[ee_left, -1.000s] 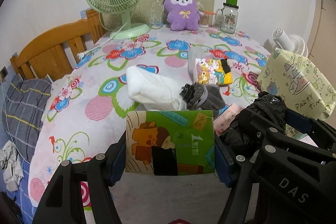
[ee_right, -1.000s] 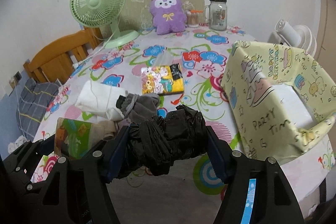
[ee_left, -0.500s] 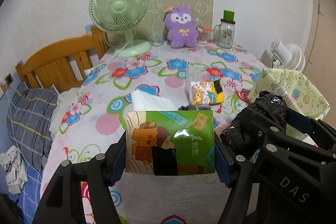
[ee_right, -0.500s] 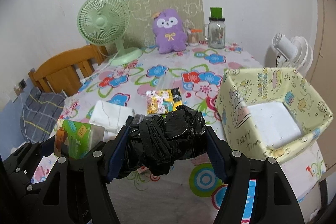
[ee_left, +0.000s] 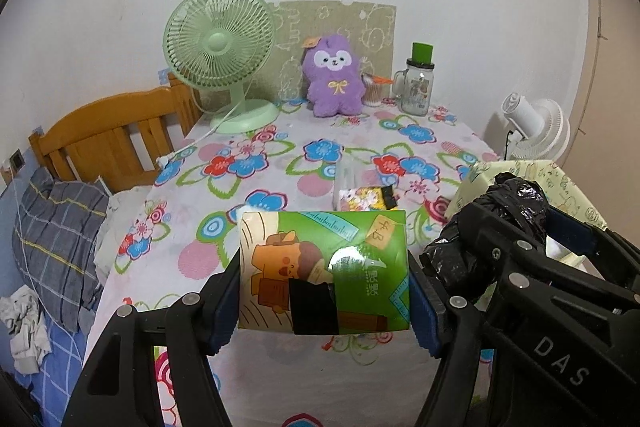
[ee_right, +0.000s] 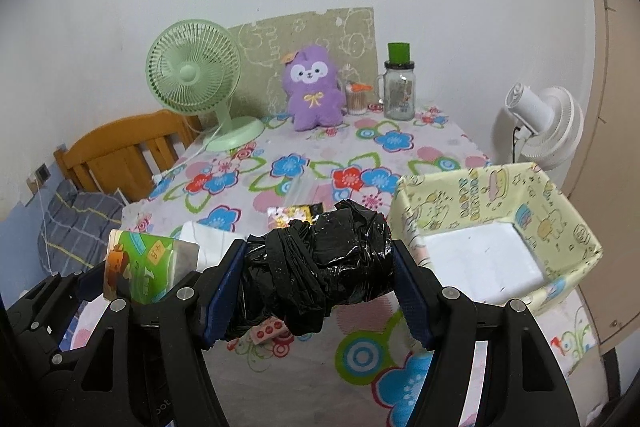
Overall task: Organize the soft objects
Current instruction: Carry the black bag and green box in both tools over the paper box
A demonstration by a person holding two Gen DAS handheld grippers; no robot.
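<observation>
Both grippers hung above the near edge of the flowered table [ee_right: 288, 163]. Left gripper [ee_left: 324, 275] was clamped on a green tissue pack [ee_left: 320, 267]; right gripper [ee_right: 318, 267] squeezed a black plastic bundle [ee_right: 316, 263], each held clear of the cloth. An open yellow box [ee_right: 560, 223] sat at the right edge. By the far edge stood a green fan [ee_right: 194, 75] and a purple plush [ee_right: 314, 87]. A yellow packet [ee_left: 366, 197] lay mid-table.

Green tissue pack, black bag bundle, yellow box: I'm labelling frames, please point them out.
green tissue pack [ee_left: 320, 267], left wrist view, front face
black bag bundle [ee_right: 320, 267], right wrist view, middle
yellow box [ee_right: 552, 219], right wrist view, inner wall
</observation>
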